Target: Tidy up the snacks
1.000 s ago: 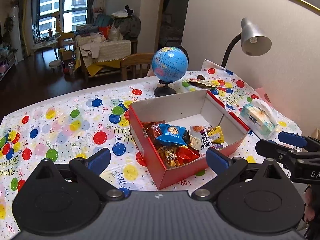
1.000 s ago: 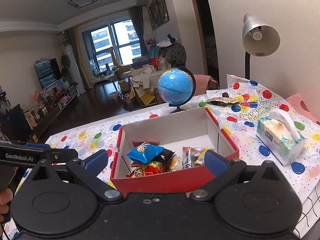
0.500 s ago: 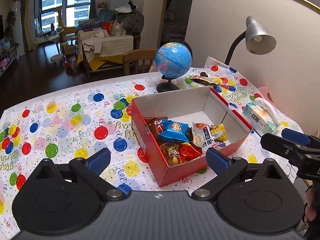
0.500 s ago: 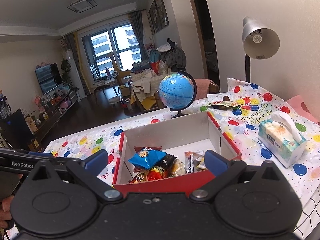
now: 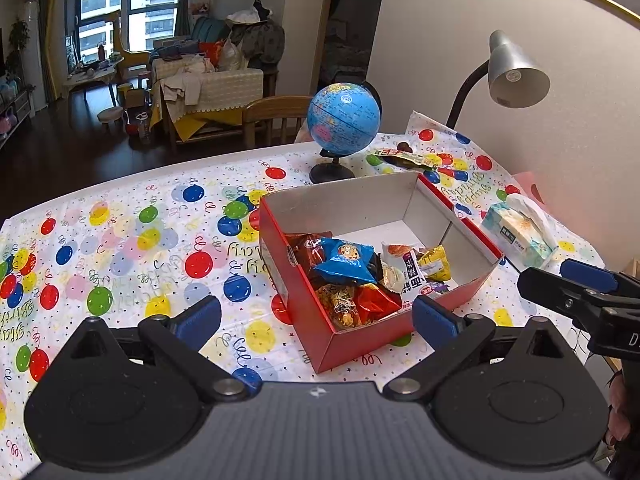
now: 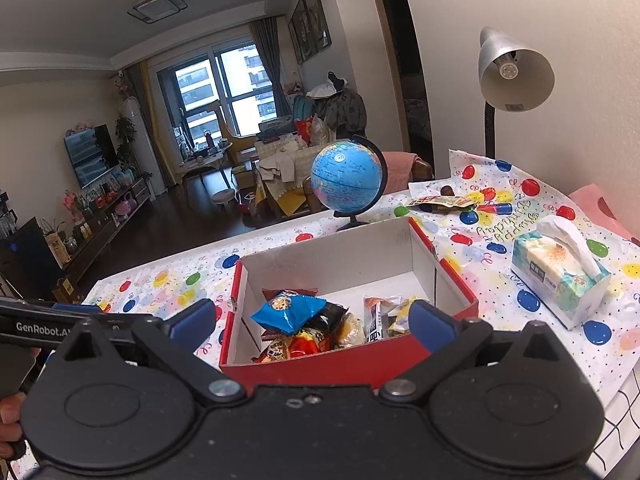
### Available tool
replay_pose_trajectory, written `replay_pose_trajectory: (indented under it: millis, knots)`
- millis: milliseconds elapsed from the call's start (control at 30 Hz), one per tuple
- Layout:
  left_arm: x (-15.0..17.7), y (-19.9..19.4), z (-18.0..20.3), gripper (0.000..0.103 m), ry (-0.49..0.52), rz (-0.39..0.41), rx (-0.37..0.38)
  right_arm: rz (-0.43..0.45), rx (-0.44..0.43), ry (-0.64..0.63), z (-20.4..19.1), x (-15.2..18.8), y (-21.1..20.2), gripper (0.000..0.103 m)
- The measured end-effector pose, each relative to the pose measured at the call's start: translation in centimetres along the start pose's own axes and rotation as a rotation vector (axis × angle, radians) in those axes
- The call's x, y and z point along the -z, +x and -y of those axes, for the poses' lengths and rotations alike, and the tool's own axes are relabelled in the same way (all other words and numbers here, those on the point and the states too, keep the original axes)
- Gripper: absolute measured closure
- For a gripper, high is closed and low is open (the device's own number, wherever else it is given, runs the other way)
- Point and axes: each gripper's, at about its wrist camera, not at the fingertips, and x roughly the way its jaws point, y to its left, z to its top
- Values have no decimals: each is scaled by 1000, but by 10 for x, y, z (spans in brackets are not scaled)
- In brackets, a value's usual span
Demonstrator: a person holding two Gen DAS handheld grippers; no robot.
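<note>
Fingers [image 5: 199, 318] of the left gripper [image 5: 316, 320]: spread wide, nothing between them, held above the bench [image 5: 120, 240] short of the near corner of the red box [image 5: 304, 312]. Fingers [image 6: 430, 322] of the right gripper [image 6: 312, 324]: likewise wide apart and empty, straddling the box's near wall from above. Judgement: both are held off, either finished with a drop or choosing the next pick.

Snacks: most lie heaped in the near end of the box, a blue cookie packet [image 5: 346, 260] on top, orange and red wrappers under it, a white packet [image 5: 404, 268] and a yellow one [image 5: 436, 262] beside. The far end is bare, so there is room left.

One flat snack packet [image 5: 404, 157] lies loose on the bench past the box, near the globe [image 5: 345, 115] and lamp [image 5: 516, 72]. Likely the remaining item; a long reach over the box. Tissue pack [image 5: 520, 232] sits right of the box, apart from it.
</note>
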Motion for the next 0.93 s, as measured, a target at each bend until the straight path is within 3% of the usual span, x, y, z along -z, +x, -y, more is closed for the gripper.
replay_pose_trajectory:
  millis: [933]
  knots:
    - [3,1,-2,1,-26,-15,-5,-9,1,16,-3,6,-1,0]
